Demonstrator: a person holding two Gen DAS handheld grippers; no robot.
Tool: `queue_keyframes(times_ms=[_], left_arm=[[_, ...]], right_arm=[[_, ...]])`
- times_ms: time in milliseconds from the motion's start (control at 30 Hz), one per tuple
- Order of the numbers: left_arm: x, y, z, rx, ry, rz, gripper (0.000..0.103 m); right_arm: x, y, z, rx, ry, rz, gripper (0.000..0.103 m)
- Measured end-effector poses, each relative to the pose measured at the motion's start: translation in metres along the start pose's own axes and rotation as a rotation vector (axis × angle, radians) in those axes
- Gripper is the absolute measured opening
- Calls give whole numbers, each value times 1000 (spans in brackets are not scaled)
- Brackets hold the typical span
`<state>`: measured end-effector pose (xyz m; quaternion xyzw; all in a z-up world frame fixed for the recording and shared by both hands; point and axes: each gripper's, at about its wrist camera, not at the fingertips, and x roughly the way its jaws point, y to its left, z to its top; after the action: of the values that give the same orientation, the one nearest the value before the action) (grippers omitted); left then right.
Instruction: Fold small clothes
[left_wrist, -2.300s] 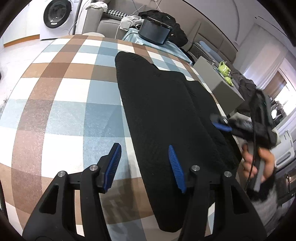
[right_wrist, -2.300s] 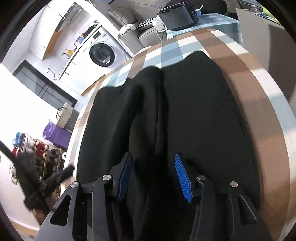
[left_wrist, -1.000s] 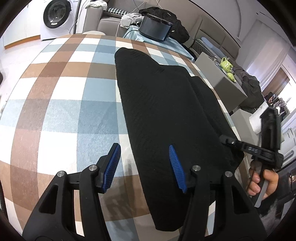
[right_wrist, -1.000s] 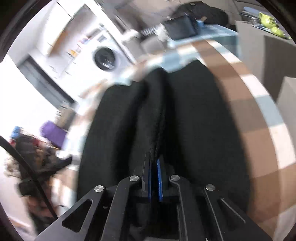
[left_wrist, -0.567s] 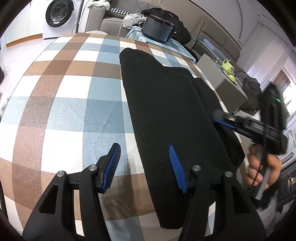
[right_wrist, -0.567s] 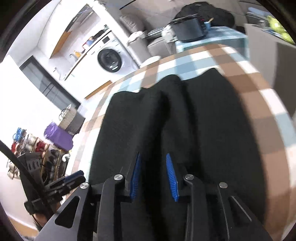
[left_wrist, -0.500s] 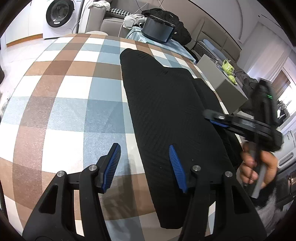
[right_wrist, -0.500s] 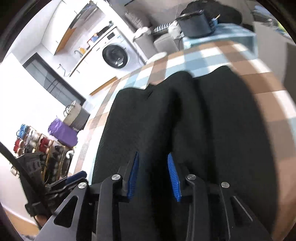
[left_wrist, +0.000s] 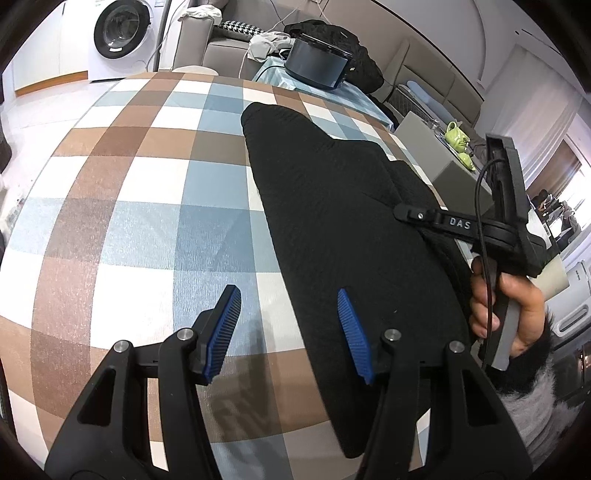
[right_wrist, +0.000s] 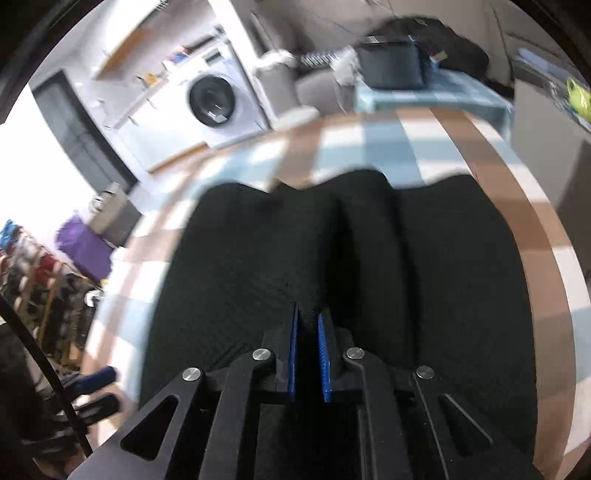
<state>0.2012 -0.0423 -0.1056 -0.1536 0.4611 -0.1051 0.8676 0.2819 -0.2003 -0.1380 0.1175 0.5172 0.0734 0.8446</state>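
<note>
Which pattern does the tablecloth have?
The tablecloth has brown, blue and white checks, clearest in the left wrist view.

A checked surface of brown, blue and white squares is carrying a black garment, which is lying flat along its right side with its near end reaching the edge.

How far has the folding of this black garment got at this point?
Done: the black garment lies lengthwise on the checked tablecloth, seemingly with one side already turned in. In hand: the right gripper is closing its jaws on a raised ridge of the fabric; the left gripper hangs open over the garment's near edge, holding nothing. Left: completing this fold and any further folds into a compact stack.
</note>
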Motion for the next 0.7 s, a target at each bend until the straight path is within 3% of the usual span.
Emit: queue_keyframes(times_ms=[133, 267, 433, 500, 600, 700], left_arm=[[1, -2, -3, 1, 11, -11, 52], [5, -5, -8, 7, 27, -19, 52], [6, -13, -17, 22, 49, -25, 52], [4, -16, -22, 25, 55, -25, 52], [-3, -21, -31, 33, 56, -19, 52], [-11, -24, -42, 31, 60, -22, 52]], right_arm=[[-12, -10, -23, 44, 31, 147, 29], [-29, -12, -66, 53, 71, 258, 30], [-53, -11, -108, 28, 13, 252, 29], [-58, -9, -111, 22, -13, 258, 10], [-82, 2, -112, -38, -113, 350, 6], [-82, 1, -112, -49, -102, 264, 6]])
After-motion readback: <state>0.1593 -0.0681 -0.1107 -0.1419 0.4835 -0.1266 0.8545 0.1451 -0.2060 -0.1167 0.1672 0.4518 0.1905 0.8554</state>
